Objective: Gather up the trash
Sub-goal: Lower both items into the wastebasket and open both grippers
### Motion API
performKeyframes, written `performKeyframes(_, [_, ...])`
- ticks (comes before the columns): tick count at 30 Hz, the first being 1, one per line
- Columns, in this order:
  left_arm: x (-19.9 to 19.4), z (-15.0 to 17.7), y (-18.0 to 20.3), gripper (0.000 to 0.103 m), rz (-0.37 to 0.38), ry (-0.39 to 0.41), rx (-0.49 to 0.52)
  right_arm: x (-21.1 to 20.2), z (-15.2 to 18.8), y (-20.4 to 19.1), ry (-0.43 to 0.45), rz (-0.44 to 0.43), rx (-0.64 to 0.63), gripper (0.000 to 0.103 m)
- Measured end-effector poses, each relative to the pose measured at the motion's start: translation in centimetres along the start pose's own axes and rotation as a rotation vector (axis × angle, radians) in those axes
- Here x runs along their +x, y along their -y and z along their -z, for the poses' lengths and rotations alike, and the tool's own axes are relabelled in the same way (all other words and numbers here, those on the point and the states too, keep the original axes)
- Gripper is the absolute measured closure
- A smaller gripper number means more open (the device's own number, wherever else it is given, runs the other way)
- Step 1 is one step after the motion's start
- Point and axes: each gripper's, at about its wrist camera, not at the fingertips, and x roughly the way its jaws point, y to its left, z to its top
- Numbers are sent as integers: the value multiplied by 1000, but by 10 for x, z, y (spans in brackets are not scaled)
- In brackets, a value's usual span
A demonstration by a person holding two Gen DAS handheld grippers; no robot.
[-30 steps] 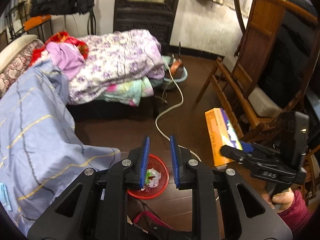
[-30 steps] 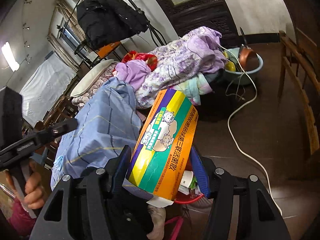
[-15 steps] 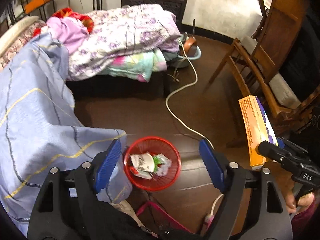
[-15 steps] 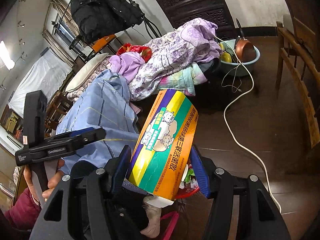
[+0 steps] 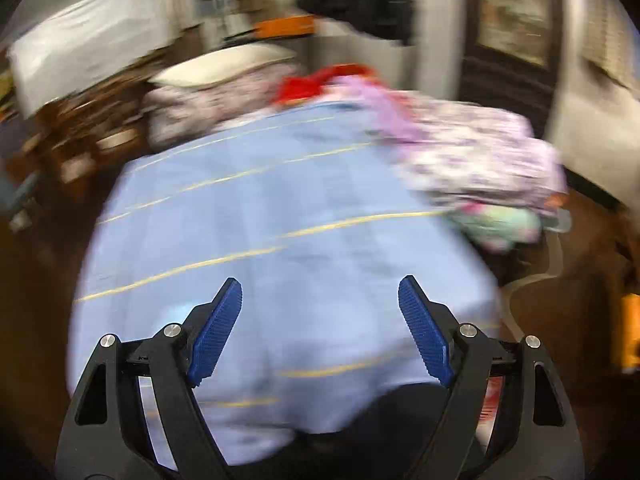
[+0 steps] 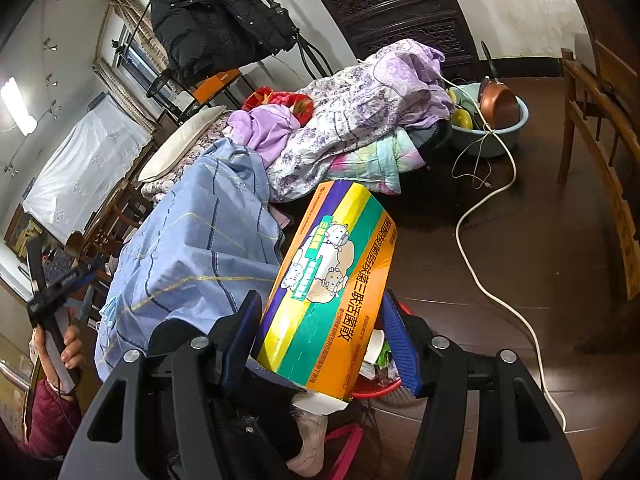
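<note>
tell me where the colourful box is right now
In the right wrist view, the colourful box sits clamped between the right gripper pads, low and central, tilted above the red bin and beside the blue sheet.

Striped orange carton (image 6: 328, 284) tilts upright above the trash-filled red basket (image 6: 374, 386).

Red bin (image 6: 374, 387) mostly behind box (image 6: 326, 280)

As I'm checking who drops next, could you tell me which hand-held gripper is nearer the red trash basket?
Right: the right hand-held gripper holds a box just above the red trash basket; the left hand-held gripper is off over the blue cloth.
</note>
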Motion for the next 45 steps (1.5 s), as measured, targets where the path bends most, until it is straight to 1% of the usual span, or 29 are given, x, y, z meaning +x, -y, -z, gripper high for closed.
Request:
performKeyframes(3, [17,14,-47,25,-76,-51,-44,1,0,-5,-2,-3,-13,43])
performKeyframes(5, [31,23,-66,25,-92,-87,-81,0,0,-9,-2,-5,-20,43])
performKeyframes(8, [53,30,-82,28,-60,-138,-128,-3,0,-17,0,-6,-38,43])
performKeyframes(9, [64,31,-84,37,-65,-160,-124,-4,-1,-21,3,-5,-47,43])
performKeyframes(10, [68,33,-82,43,-72,-172,-116,-5,-1,-22,5,-5,-51,43])
performKeyframes(11, [72,33,-82,54,-67,-183,-112,-5,-2,-24,8,-7,-56,43])
performKeyframes(12, [73,32,-84,66,-38,-170,-132,-7,-3,-26,12,-9,-60,43])
performKeyframes(13, [74,30,-84,75,-28,-173,-138,-8,-3,-27,15,-9,-62,43])
performKeyframes(14, [72,27,-84,76,-31,-170,-143,-9,-3,-27,19,-11,-63,43])
performKeyframes(15, [66,25,-82,76,-23,-150,-144,-10,-3,-28,24,-13,-65,43])
performKeyframes(17, [54,20,-72,76,6,-116,-129,-11,-4,-27,27,-15,-63,43])
performKeyframes(18, [41,13,-61,76,36,-86,-112,-11,-4,-26,28,-18,-60,43])
performKeyframes(19, [32,11,-55,76,56,-70,-103,-11,-4,-25,28,-19,-57,43])
performKeyframes(21, [16,1,-34,76,122,-38,-81,-12,-3,-22,29,-21,-47,43])
performKeyframes(23, [-3,-9,-2,76,180,0,-23,-12,-2,-19,29,-24,-35,43])
performKeyframes(24, [-15,-15,23,76,220,23,26,-12,-3,-18,29,-25,-31,43])
performKeyframes(26, [-32,-18,66,76,289,41,99,-11,-2,-15,28,-23,-23,43])
performKeyframes(29, [-41,-14,127,76,387,25,210,-10,-1,-11,28,-24,-14,43])
performKeyframes(30, [-40,-9,150,76,421,7,250,-10,0,-10,27,-24,-11,43])
performKeyframes(32, [-28,7,201,76,478,-56,336,-9,1,-6,26,-25,-2,43])
performKeyframes(33, [-23,16,217,76,485,-77,363,-9,1,-5,26,-25,1,43])
performKeyframes(36, [11,49,277,75,494,-193,456,-10,2,-1,25,-20,9,43])
performKeyframes(39, [41,70,310,71,489,-273,508,-9,3,5,22,-20,25,43])
performKeyframes(40, [47,77,315,67,483,-290,526,-8,3,8,18,-21,31,43])
performKeyframes(42, [55,86,322,42,443,-302,550,-4,5,12,4,-22,42,43])
performKeyframes(44, [56,85,319,26,427,-279,543,0,6,16,-8,-23,49,43])
performKeyframes(45, [55,85,314,24,413,-261,540,1,6,18,-12,-23,52,43])
